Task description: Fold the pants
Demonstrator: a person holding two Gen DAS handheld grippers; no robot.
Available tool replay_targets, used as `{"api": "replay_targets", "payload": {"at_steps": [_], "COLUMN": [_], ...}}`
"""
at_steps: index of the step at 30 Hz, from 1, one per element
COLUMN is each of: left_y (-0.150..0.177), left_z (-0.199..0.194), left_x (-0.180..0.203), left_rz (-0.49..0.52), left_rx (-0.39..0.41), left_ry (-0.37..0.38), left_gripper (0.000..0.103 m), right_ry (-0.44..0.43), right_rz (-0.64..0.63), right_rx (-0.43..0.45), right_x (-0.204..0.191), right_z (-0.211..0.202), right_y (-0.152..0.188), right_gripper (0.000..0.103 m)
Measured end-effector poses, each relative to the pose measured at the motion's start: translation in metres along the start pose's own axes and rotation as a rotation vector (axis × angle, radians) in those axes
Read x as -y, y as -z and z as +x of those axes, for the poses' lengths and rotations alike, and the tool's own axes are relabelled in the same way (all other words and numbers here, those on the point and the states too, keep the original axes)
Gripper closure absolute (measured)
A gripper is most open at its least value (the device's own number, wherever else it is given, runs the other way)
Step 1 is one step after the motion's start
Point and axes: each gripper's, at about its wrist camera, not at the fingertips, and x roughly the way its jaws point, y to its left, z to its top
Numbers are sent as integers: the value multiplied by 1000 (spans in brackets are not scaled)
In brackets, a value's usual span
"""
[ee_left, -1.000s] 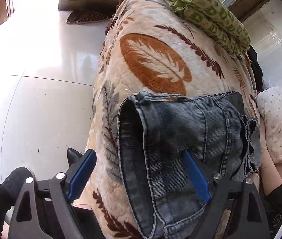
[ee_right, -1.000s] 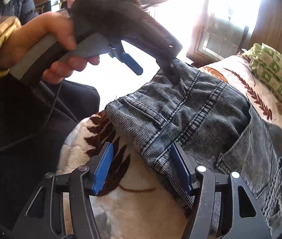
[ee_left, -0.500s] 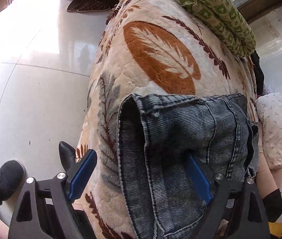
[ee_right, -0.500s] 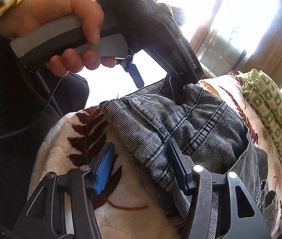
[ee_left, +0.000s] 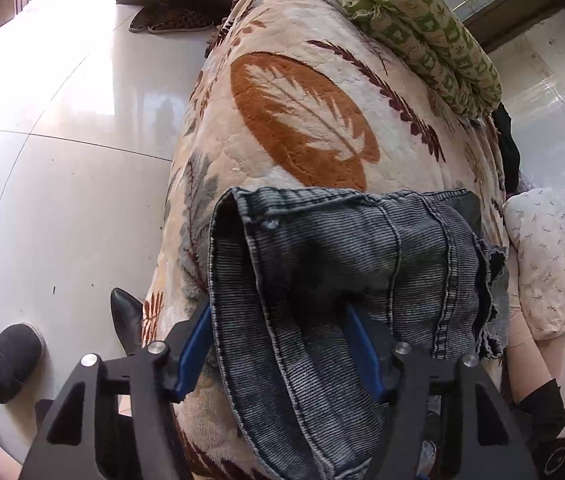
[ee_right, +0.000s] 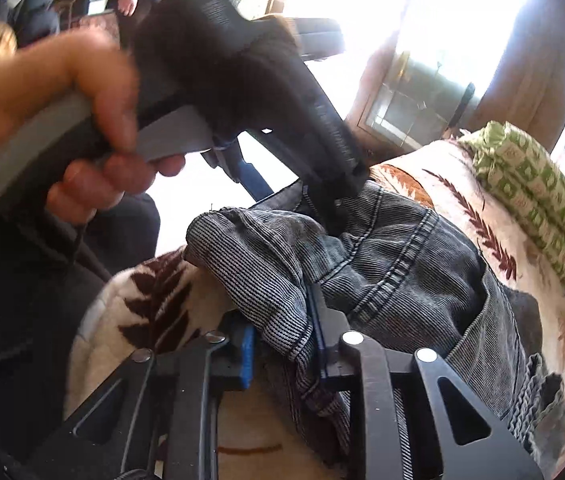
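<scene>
The grey-blue corduroy pants (ee_left: 334,280) lie folded on a leaf-patterned blanket (ee_left: 302,120) over a bed. My left gripper (ee_left: 278,344) has closed in on the near edge of the pants, with cloth bunched between its blue pads. In the right wrist view my right gripper (ee_right: 282,340) is shut on a raised fold of the pants (ee_right: 382,264) at the near corner. The left gripper's black body and the hand holding it (ee_right: 94,120) hover over the far edge of the pants there.
A green patterned quilt (ee_left: 410,32) lies at the far end of the bed. A pale pillow (ee_left: 546,260) lies at the right. Shiny tiled floor (ee_left: 62,180) lies left of the bed, with shoes (ee_left: 6,352) near the lower left.
Both grippers have closed from wide open onto the near edge of the pants. The cloth by the right gripper is now bunched and lifted.
</scene>
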Motion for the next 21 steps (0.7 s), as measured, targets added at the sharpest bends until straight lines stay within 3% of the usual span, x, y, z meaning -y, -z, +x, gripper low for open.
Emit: {"api": "replay_targets", "payload": {"at_steps": [10, 11, 12, 15, 17, 21], "left_y": [-1, 0, 0, 0, 0, -1], "left_z": [-6, -7, -8, -16, -23, -43], "left_x": [1, 4, 6, 17, 27, 41], "left_rz": [-42, -34, -22, 14, 41, 66], "left_rx": [9, 13, 20, 47, 73, 132], "left_ry": [89, 86, 90, 99, 95, 101], "left_gripper": [39, 42, 55, 80, 85, 87], "right_ry": [-28, -28, -27, -29, -32, -48], "right_rz": [88, 90, 89, 89, 96, 147], "right_rx": [52, 52, 52, 50, 53, 75], "right_x": [17, 18, 17, 18, 22, 35], "right_z": [-27, -27, -28, -28, -30, -43], "right_y": [-8, -9, -8, -7, -7, -9], "right_gripper": [84, 84, 84, 84, 84, 85]}}
